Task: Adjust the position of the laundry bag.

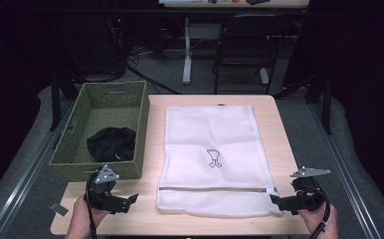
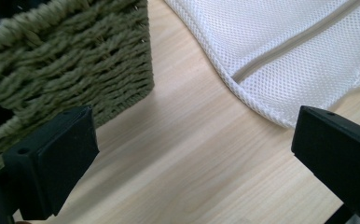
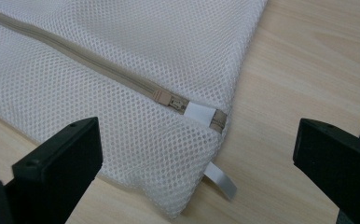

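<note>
A white mesh laundry bag (image 1: 210,154) lies flat in the middle of the wooden table (image 1: 274,134), its zipper (image 1: 215,189) running along the near end. A woven green basket (image 1: 125,94) at the left holds a black garment (image 1: 111,143). My left gripper (image 1: 130,200) rests open near the table's front edge, between the basket's corner (image 2: 75,70) and the bag's near-left corner (image 2: 271,60). My right gripper (image 1: 275,201) is open beside the bag's near-right corner (image 3: 178,186), where the zipper pull (image 3: 173,100) and a white tab (image 3: 220,179) lie. Nothing sits between either pair of jaws.
The basket stands along the table's left edge. A dark chair (image 1: 244,45) and a white table leg (image 1: 186,50) stand on the floor beyond the far edge. Bare wood shows to the right of the bag (image 3: 308,70) and along the front edge (image 2: 178,177).
</note>
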Action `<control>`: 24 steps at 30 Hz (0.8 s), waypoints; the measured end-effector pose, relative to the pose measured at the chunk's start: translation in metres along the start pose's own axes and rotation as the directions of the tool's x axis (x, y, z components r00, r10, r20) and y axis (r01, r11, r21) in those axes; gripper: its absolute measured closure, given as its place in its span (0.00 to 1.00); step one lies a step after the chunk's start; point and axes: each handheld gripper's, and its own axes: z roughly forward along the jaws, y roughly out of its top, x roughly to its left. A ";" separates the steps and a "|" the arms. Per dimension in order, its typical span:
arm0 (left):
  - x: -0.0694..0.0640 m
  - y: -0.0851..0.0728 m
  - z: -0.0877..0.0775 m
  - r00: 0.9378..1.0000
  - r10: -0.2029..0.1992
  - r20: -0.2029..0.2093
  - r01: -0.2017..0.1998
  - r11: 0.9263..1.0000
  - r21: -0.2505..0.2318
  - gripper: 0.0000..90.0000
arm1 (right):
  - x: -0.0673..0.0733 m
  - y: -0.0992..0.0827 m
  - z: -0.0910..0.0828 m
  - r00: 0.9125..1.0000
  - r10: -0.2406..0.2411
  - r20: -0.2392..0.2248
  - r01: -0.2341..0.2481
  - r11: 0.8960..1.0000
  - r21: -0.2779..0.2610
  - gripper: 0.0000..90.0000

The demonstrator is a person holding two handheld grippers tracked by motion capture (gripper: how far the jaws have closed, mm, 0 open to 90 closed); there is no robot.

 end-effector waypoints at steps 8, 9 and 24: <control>-0.012 0.005 0.006 0.999 0.028 0.019 -0.028 1.000 0.009 0.00 | 0.003 0.003 0.003 1.000 -0.019 -0.020 0.019 1.000 0.014 0.03; -0.012 0.005 0.006 0.999 0.028 0.019 -0.028 1.000 0.009 0.00 | 0.003 0.003 0.003 1.000 -0.019 -0.020 0.019 1.000 0.014 0.03; -0.031 0.022 0.033 0.995 0.082 0.060 -0.084 0.996 0.028 0.00 | 0.004 0.016 0.018 0.999 -0.014 -0.031 0.015 0.999 0.035 0.07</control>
